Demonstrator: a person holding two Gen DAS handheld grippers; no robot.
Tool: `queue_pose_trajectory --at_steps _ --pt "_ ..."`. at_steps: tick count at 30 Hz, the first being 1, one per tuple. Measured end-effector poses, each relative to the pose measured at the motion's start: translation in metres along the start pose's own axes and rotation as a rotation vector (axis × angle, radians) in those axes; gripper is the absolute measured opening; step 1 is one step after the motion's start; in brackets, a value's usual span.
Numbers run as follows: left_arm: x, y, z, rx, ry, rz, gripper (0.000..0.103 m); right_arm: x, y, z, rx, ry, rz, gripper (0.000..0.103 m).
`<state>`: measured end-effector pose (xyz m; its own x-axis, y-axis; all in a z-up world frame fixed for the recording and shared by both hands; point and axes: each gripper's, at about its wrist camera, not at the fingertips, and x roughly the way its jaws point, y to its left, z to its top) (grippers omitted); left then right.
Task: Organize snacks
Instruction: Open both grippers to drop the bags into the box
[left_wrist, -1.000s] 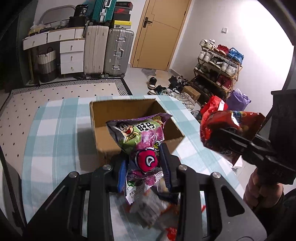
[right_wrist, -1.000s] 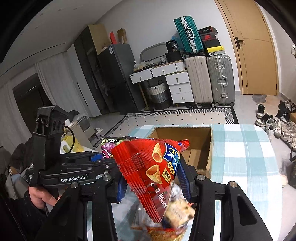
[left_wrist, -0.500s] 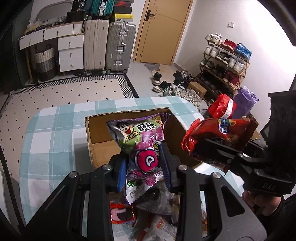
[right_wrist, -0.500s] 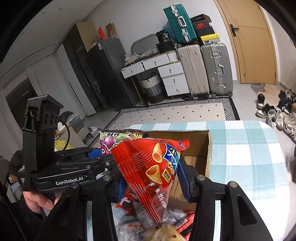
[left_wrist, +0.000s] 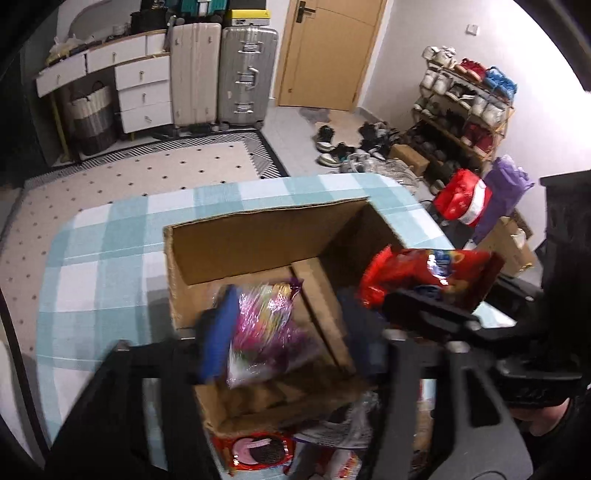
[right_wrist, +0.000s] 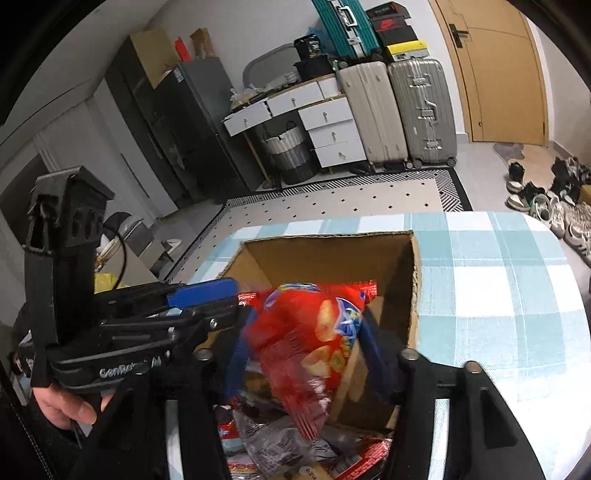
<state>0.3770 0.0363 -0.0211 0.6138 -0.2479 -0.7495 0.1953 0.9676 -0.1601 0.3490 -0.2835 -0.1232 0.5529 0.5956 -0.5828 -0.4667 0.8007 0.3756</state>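
Observation:
An open cardboard box stands on the checked tablecloth; it also shows in the right wrist view. My left gripper is over the box with its jaws spread wide, and the purple snack bag, blurred, is falling free between them into the box. My right gripper is shut on a red chip bag at the box's near edge. The chip bag also shows in the left wrist view, to the right of the box.
Several loose snack packs lie on the table in front of the box. Beyond the table are a patterned rug, suitcases, drawers and a shoe rack.
Both grippers moved forward to the box. My left gripper opened and let go of the purple bag, which is dropping into the box. The right gripper still holds the red bag.

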Motion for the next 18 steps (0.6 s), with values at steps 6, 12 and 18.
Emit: queue_pose_trajectory --at_steps 6,12,18 --pt "-0.015 0.005 -0.004 -0.011 -0.036 0.004 0.070 -0.013 -0.004 0.001 -0.015 -0.051 -0.025 0.077" --pt "-0.043 0.002 -0.020 -0.013 -0.051 0.039 0.071 -0.037 0.006 0.001 -0.039 -0.085 -0.032 0.077" --pt "-0.079 -0.007 -0.047 -0.034 -0.082 0.062 0.074 -0.073 0.027 -0.006 -0.073 -0.120 -0.029 0.078"
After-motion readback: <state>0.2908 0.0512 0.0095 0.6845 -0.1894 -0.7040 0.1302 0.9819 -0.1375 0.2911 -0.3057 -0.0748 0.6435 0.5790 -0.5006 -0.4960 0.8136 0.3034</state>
